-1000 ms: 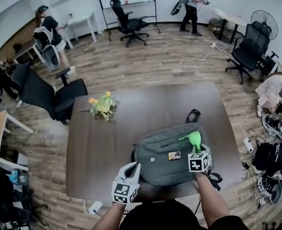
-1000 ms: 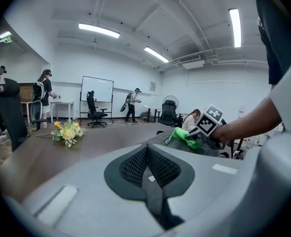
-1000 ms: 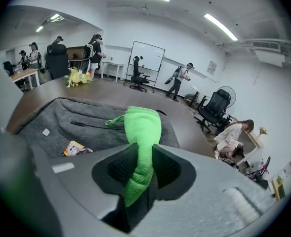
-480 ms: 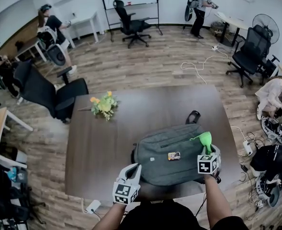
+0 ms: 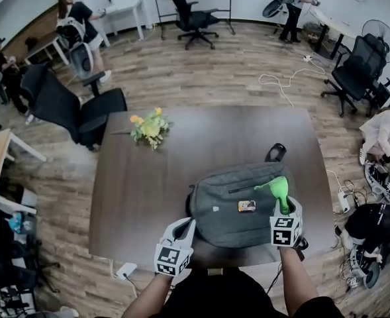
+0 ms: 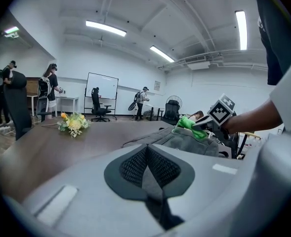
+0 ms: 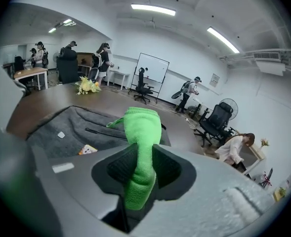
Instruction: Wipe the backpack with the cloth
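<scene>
A grey backpack (image 5: pixel 238 203) lies flat near the front right of the dark table (image 5: pixel 135 191); it also shows in the left gripper view (image 6: pixel 185 141) and the right gripper view (image 7: pixel 71 132). My right gripper (image 5: pixel 282 207) is shut on a green cloth (image 5: pixel 277 191), held over the backpack's right side; in the right gripper view the cloth (image 7: pixel 141 147) fills the gap between the jaws. My left gripper (image 5: pixel 183 229) sits at the backpack's front left corner, jaws shut with nothing between them (image 6: pixel 147 169).
A flower bunch (image 5: pixel 148 128) lies at the table's left back. A small orange tag (image 5: pixel 247 206) sits on the backpack. Office chairs (image 5: pixel 69 111), several people, cables and bags on the floor (image 5: pixel 373 220) surround the table.
My right gripper with the green cloth has slid rightwards and slightly towards me across the backpack. The left gripper has stayed at the front left corner.
</scene>
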{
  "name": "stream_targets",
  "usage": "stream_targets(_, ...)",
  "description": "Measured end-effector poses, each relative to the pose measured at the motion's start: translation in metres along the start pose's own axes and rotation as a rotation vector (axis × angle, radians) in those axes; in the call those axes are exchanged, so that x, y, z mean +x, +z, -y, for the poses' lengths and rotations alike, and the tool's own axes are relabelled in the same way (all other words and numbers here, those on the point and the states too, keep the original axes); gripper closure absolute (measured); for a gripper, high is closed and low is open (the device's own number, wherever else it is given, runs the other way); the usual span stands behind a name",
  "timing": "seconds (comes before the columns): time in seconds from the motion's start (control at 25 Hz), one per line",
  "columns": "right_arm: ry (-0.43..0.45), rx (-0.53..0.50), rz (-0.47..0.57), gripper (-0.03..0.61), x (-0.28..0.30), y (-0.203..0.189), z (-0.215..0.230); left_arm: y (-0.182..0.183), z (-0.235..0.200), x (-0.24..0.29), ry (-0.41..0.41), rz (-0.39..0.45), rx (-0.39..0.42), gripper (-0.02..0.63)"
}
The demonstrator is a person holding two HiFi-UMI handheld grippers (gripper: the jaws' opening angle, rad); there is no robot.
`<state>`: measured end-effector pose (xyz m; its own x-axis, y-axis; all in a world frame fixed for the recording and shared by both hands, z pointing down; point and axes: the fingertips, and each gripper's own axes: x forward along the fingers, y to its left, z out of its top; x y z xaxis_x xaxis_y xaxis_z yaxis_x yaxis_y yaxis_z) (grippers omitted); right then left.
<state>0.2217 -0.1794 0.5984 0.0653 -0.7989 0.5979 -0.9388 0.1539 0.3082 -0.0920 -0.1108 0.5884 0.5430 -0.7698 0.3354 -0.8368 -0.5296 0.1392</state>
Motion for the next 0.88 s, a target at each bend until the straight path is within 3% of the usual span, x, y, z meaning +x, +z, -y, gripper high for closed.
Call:
stream_targets(0.36, 0.203, 0.014, -0.034, 0.48, -0.005, 0.001, -0.104, -0.013, -0.017, -0.009, 0.017, -0.024, -0.026, 0.595)
stream_targets(0.6, 0.327, 0.006, -0.064, 0.48, -0.012, -0.004, -0.175, -0.017, -0.024, -0.023, 0.014, 0.003, -0.039, 0.595)
stream_targets(0.88, 0.449, 0.08, -0.114, 0.482, -0.016, -0.007, -0.236, -0.026, -0.035, -0.04, -0.001, -0.036, -0.036, 0.595)
